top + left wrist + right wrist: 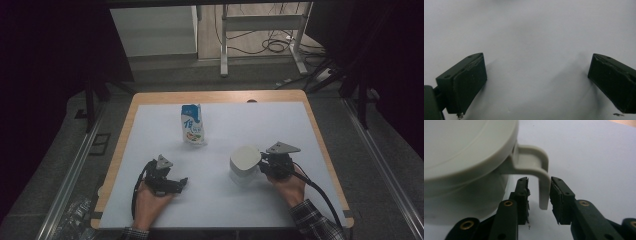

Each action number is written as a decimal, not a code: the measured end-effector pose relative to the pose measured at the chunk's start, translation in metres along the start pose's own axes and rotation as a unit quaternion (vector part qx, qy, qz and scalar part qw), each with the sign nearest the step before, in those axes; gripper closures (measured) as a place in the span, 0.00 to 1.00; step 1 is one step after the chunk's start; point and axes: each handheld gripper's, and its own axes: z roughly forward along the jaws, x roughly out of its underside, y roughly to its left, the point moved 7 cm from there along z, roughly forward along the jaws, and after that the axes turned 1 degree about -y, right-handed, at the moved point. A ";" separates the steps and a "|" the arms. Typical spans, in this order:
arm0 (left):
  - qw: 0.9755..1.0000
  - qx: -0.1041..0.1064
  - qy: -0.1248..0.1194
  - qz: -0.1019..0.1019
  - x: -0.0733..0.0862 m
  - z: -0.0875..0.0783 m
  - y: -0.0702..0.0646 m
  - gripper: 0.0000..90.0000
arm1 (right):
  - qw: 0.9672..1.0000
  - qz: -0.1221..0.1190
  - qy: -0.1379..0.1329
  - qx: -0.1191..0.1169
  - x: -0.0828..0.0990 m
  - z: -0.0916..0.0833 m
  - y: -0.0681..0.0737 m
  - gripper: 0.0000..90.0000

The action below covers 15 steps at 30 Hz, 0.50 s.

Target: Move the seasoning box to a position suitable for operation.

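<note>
A pale lidded mug [244, 162] stands on the white mat [280, 125] right of centre. My right gripper [262, 163] reaches it from the right. In the right gripper view the lid [461, 145] looms at the left. The mug's handle [544, 182] hangs between the jaws of my right gripper [539, 181]. One pad lies close against the handle, the other stands off with a gap, so the gripper is open. My left gripper [183, 182] rests on the mat at the front left, and its jaws stand wide open over bare mat [537, 67].
A blue and white milk carton [192, 125] stands upright at the back middle of the mat. The table's wooden rim [122, 140] frames the mat. Behind the table are a metal desk frame [225, 45] and floor cables [275, 46].
</note>
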 end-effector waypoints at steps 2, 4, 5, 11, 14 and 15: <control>1.000 0.000 0.000 0.000 0.000 0.000 0.000 0.02 | 1.000 -0.009 -0.002 0.005 -0.001 -0.004 0.001 0.72; 1.000 0.000 0.000 0.000 0.000 0.000 0.000 0.02 | 1.000 -0.010 -0.003 0.003 -0.002 -0.008 0.000 0.70; 1.000 0.000 0.000 0.000 0.000 0.000 0.000 0.02 | 1.000 -0.011 -0.001 -0.001 -0.002 -0.010 -0.001 0.68; 1.000 0.000 0.000 0.000 0.000 0.000 0.000 0.02 | 1.000 -0.010 0.008 -0.006 0.000 -0.017 -0.007 0.65; 1.000 0.000 0.000 0.000 0.000 0.000 0.000 0.02 | 1.000 -0.010 0.008 -0.016 0.001 -0.021 -0.010 0.62; 1.000 0.000 0.000 0.000 0.000 0.000 0.000 0.02 | 1.000 -0.012 0.009 -0.014 0.002 -0.022 -0.011 0.61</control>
